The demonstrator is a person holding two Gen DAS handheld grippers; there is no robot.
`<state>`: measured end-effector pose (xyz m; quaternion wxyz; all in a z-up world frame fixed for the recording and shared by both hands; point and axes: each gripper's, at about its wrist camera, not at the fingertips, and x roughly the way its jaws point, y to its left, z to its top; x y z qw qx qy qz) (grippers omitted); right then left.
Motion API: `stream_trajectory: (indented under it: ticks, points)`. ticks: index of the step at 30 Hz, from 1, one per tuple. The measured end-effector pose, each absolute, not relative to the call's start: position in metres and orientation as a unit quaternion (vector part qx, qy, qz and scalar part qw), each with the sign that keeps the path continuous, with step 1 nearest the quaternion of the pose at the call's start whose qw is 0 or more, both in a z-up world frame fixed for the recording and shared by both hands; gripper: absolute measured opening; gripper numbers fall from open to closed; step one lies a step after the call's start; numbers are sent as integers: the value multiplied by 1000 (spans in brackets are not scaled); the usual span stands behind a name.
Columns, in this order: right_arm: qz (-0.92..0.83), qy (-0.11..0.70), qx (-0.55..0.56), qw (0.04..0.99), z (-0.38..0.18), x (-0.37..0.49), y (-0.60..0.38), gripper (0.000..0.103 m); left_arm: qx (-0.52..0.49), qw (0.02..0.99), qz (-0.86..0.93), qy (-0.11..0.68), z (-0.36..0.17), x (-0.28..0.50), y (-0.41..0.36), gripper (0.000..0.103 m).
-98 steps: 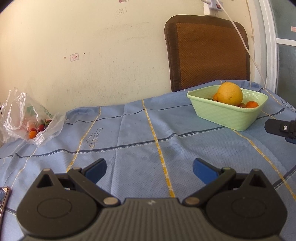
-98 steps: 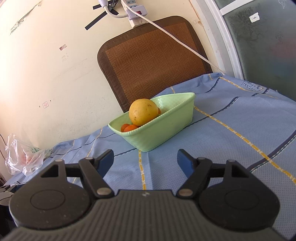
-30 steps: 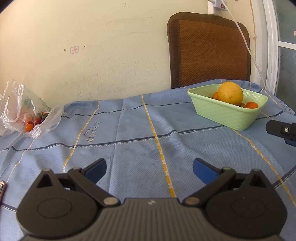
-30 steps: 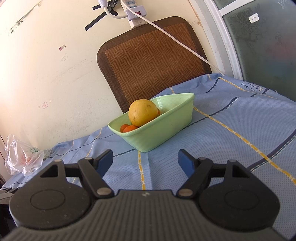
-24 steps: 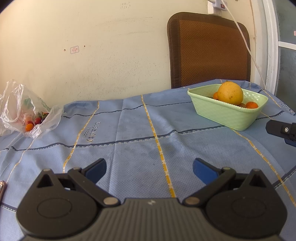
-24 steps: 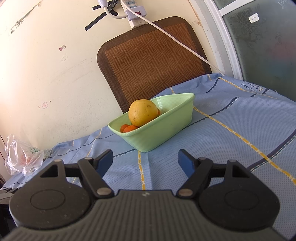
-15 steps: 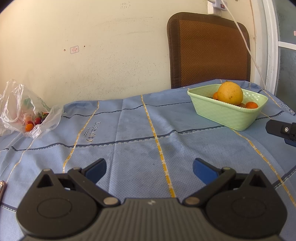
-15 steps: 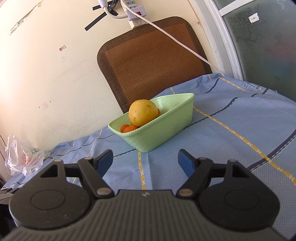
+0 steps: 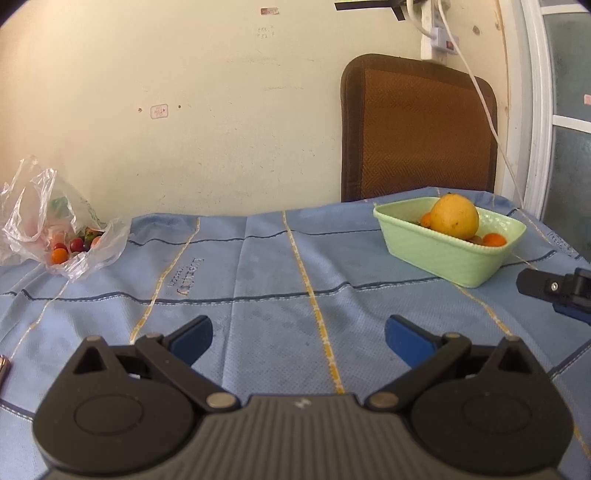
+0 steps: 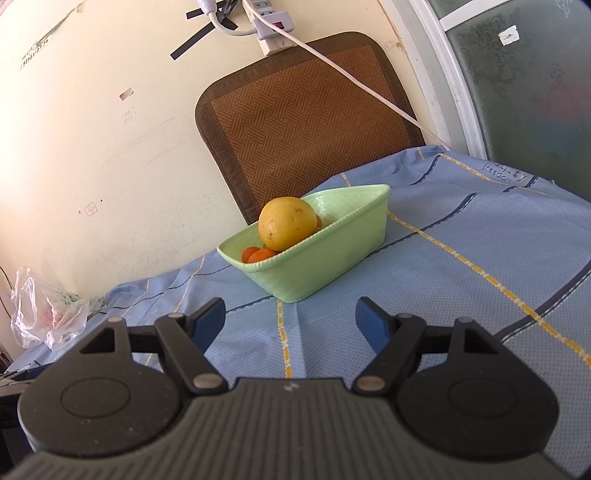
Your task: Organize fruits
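A pale green bowl (image 9: 443,258) (image 10: 332,258) stands on the blue tablecloth at the back right. It holds a large yellow fruit (image 9: 454,216) (image 10: 288,223) and small orange fruits (image 9: 494,240) (image 10: 260,254). A clear plastic bag (image 9: 55,229) (image 10: 48,310) with small red and orange fruits lies at the far left. My left gripper (image 9: 298,338) is open and empty, low over the cloth's middle. My right gripper (image 10: 290,319) is open and empty, just short of the bowl; its tip also shows in the left wrist view (image 9: 554,290).
A brown woven chair back (image 9: 421,136) (image 10: 306,122) stands against the wall behind the bowl. A white power strip and cord (image 10: 273,22) hang above it. A window frame (image 9: 535,110) is at the right. A small metallic object (image 9: 3,367) lies at the left edge.
Over the last second nothing has visibly moved. Since 3.3 s ago the left gripper's view has shifted slightly; both grippers stay open.
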<state>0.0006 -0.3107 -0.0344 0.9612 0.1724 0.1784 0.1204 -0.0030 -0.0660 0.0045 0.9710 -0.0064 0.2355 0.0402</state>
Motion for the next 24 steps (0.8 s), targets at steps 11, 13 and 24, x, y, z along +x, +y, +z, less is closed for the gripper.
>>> stream_trajectory:
  ticks: [11, 13, 24]
  points:
    - [125, 174, 176, 961, -36, 0, -313, 80, -19, 987, 36, 157, 50, -31, -66, 103]
    - [126, 174, 177, 960, -36, 0, -313, 80, -13, 990, 31, 137, 59, -36, -69, 103]
    - [129, 172, 180, 960, -36, 0, -314, 81, 27, 981, 24, 191, 54, -22, -86, 103]
